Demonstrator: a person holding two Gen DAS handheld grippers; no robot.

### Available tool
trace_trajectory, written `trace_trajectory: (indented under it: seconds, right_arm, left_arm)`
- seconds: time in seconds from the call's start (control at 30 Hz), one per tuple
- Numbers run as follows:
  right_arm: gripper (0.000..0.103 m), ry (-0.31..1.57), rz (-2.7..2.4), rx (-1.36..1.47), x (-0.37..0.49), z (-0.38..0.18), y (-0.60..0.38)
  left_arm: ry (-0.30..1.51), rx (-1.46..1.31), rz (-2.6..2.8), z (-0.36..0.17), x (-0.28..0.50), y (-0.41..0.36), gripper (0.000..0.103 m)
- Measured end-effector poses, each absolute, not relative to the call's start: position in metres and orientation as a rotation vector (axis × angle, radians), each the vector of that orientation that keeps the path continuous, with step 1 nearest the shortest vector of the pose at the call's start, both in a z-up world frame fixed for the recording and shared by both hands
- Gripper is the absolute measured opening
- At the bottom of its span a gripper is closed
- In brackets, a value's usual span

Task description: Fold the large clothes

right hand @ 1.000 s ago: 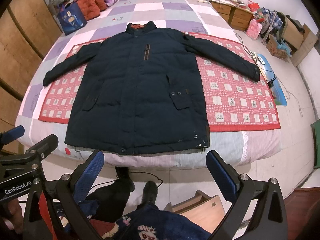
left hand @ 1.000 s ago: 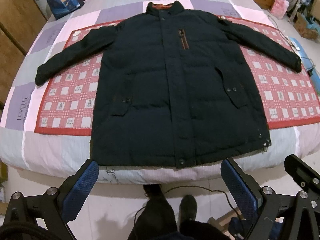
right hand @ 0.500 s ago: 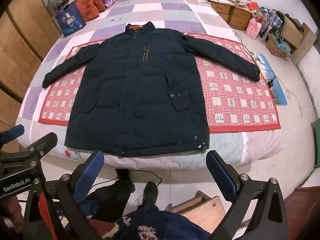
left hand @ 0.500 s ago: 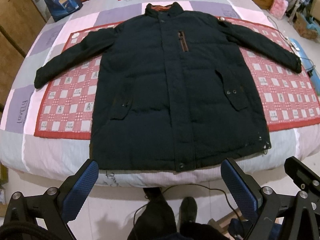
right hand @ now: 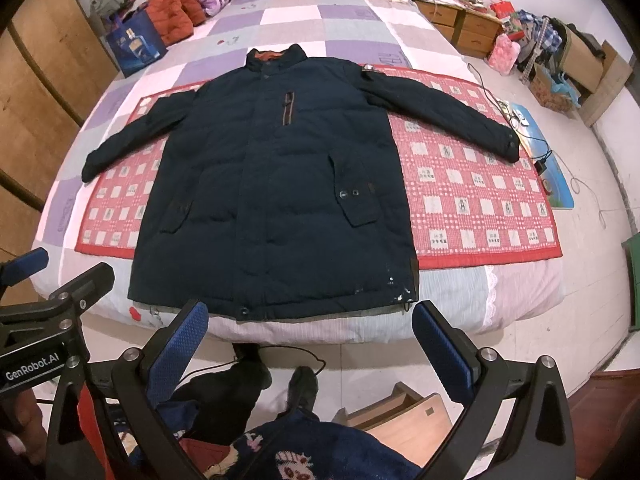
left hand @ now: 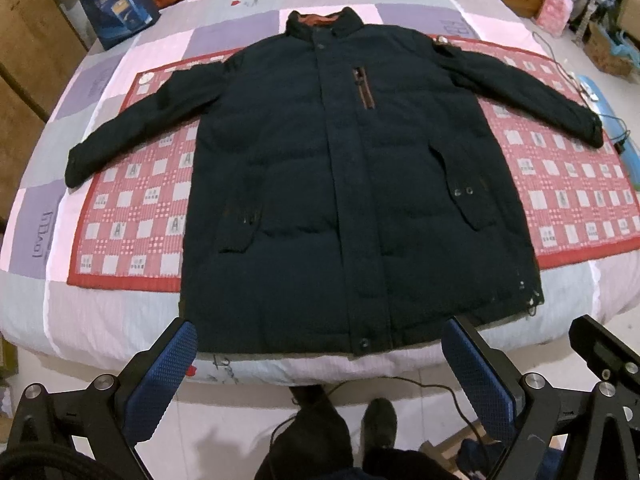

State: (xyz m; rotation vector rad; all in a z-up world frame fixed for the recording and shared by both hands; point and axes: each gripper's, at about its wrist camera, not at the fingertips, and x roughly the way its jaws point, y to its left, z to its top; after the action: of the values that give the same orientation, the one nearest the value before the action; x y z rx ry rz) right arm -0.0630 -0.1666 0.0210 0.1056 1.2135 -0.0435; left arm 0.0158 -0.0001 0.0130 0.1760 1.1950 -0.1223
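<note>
Lying flat and face up on the bed (left hand: 120, 320): a dark navy padded coat (left hand: 340, 200), zipped, collar pointing toward the headboard, hem reaching the bed's near edge. Resting mostly on a red checked mat (left hand: 140, 208) spread across the quilt, both sleeves stretching out toward the bed's left and right edges. Hovering off the near edge, short of the hem: left gripper (left hand: 316, 348), jaws spread wide, gripping nothing. Hovering likewise just beside it: right gripper (right hand: 310, 332), jaws also wide apart, empty. Standing at the far left corner of the bed: a blue gift bag (right hand: 134, 46). Sitting beside the bed on the right: wooden drawers (right hand: 460, 26).
</note>
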Motion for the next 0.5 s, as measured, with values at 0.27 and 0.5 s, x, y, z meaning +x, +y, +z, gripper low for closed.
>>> trace_trajectory:
  seconds: [0.27,0.5]
  right_arm:
    - [0.103,1.210,-0.048,0.108,-0.055,0.026,-0.170]
    - [0.103,1.212,-0.069,0.115,-0.041,0.026,-0.164]
  left_arm:
    - [1.190,0.185,-0.136,0.015,0.035,-0.002,0.101]
    - [1.188,0.190,-0.159,0.011,0.048,0.001,0.101]
